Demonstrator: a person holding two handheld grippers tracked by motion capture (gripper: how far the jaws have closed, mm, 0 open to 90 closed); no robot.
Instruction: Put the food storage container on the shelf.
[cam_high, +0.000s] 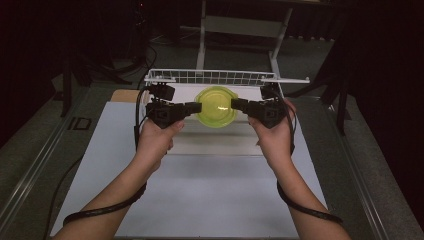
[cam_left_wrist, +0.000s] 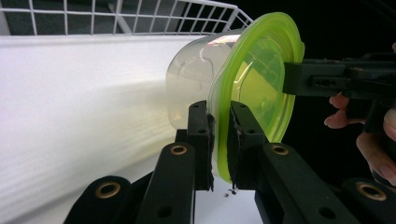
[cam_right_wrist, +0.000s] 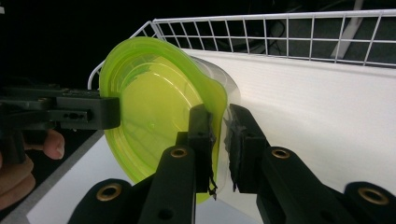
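A clear round container (cam_high: 216, 111) with a lime-green lid (cam_high: 215, 102) hangs between my two grippers, just in front of the wire basket. My left gripper (cam_high: 198, 107) is shut on the lid's rim at its left side. My right gripper (cam_high: 234, 104) is shut on the rim at the opposite side. In the left gripper view the black jaws (cam_left_wrist: 218, 112) pinch the green rim (cam_left_wrist: 261, 70), with the clear body (cam_left_wrist: 191, 79) behind. In the right gripper view the jaws (cam_right_wrist: 219, 116) clamp the same lid (cam_right_wrist: 149, 102) edge-on, the clear wall just behind it.
A white wire basket (cam_high: 225, 77) stands at the table's far edge, close behind the container. A white board (cam_high: 200, 190) covers the table, with a low raised step (cam_high: 215, 145) under the hands. Dark floor and a table frame (cam_high: 240, 25) lie beyond.
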